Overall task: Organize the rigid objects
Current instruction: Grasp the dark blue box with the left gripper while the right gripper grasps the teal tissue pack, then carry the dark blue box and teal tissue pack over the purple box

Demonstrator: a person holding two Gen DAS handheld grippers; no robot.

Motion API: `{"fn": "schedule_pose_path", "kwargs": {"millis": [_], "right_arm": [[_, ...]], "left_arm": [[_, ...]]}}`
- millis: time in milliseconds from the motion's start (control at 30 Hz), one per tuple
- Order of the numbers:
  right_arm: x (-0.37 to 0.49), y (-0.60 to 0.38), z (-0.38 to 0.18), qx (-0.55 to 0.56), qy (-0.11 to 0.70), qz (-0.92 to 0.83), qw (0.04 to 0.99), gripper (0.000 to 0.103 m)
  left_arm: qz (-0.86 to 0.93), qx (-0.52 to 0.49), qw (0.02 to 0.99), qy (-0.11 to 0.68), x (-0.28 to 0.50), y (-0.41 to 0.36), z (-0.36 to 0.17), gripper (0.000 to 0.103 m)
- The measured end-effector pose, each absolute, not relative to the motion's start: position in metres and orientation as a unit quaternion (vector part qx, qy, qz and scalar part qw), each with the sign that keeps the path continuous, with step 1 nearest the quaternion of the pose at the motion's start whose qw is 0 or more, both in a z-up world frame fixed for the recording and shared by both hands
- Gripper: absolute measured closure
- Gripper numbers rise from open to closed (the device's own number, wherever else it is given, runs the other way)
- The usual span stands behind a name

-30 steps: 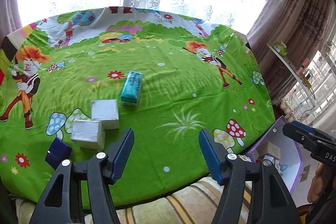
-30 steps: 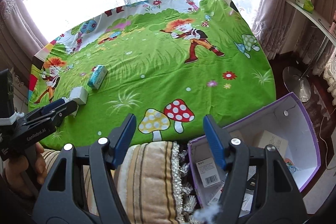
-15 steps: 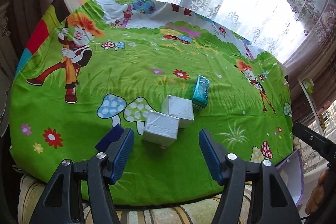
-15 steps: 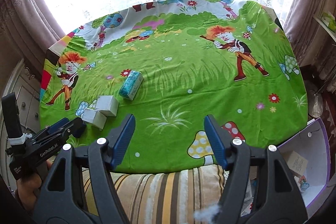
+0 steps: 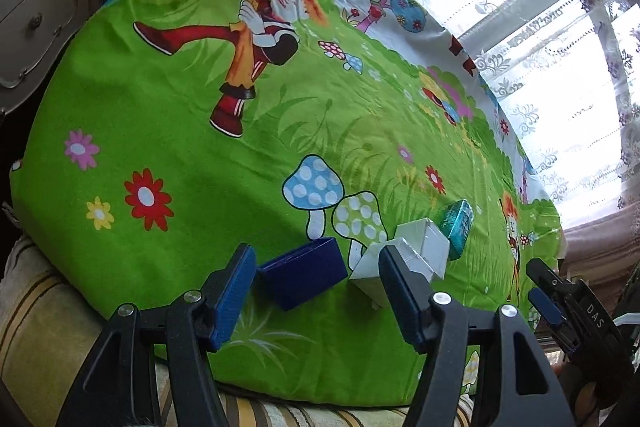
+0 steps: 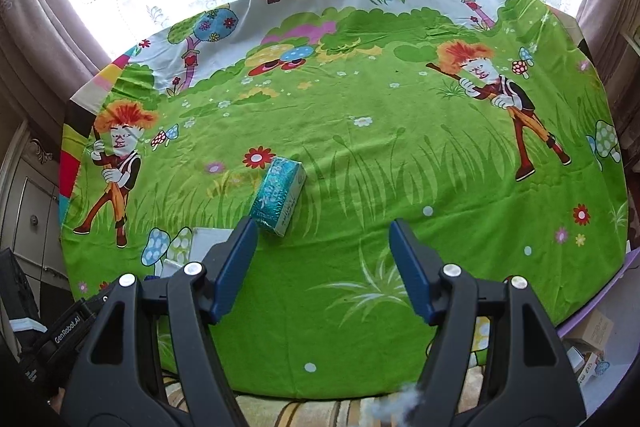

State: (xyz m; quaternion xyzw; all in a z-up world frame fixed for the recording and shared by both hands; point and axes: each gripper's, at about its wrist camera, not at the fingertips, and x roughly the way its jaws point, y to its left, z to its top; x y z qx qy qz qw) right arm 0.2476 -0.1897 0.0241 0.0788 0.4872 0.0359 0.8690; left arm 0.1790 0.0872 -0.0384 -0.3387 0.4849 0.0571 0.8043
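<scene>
Both grippers spread: left gripper (image 5: 316,289) straddles the blue box (image 5: 302,277), white boxes (image 5: 424,247) at 2 o'clock; right gripper (image 6: 320,263) holds nothing.

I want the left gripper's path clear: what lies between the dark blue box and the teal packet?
In the left wrist view, two white boxes sit between the dark blue box and the teal packet.

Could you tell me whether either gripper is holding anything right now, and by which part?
Nothing is held: the left gripper and the right gripper both have open, empty jaws.
</scene>
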Motion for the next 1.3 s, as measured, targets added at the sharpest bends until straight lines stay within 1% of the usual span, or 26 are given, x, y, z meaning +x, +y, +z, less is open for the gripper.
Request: {"fn": "schedule_pose_path", "kwargs": {"millis": [233, 567, 600, 667, 700, 767, 867, 900, 933, 1300], "right_arm": [[0.288, -0.168, -0.003, 0.086, 0.512, 0.04, 0.854, 0.032], [0.313, -0.151, -0.029, 0.055, 0.518, 0.042, 0.853, 0.032], [0.313, -0.149, -0.032, 0.047, 0.518, 0.043, 0.853, 0.032], [0.313, -0.146, -0.038, 0.029, 0.522, 0.04, 0.852, 0.032], [0.312, -0.146, -0.041, 0.025, 0.522, 0.037, 0.852, 0.033], [0.311, -0.147, -0.046, 0.024, 0.523, 0.037, 0.851, 0.037], [0.311, -0.146, -0.055, 0.011, 0.532, 0.038, 0.846, 0.054], [0.309, -0.144, -0.056, -0.002, 0.527, 0.036, 0.849, 0.062], [0.307, -0.144, -0.056, -0.008, 0.525, 0.035, 0.851, 0.066], [0.272, -0.163, -0.04, -0.006, 0.488, 0.04, 0.872, 0.066]], "left_arm": [[0.077, -0.379, 0.772, 0.505, 0.185, 0.091, -0.055, 0.038], [0.113, -0.3, 0.791, 0.52, 0.201, 0.067, -0.057, 0.039], [0.114, -0.287, 0.796, 0.521, 0.202, 0.063, -0.056, 0.039], [0.118, -0.264, 0.803, 0.521, 0.202, 0.058, -0.056, 0.045], [0.119, -0.257, 0.806, 0.52, 0.202, 0.056, -0.056, 0.047], [0.114, -0.248, 0.812, 0.516, 0.201, 0.052, -0.056, 0.047], [0.111, -0.236, 0.82, 0.51, 0.201, 0.046, -0.056, 0.047], [0.11, -0.235, 0.821, 0.508, 0.2, 0.045, -0.056, 0.047], [0.109, -0.237, 0.822, 0.506, 0.199, 0.045, -0.056, 0.047], [0.105, -0.256, 0.838, 0.47, 0.187, 0.044, -0.045, 0.048]]}}
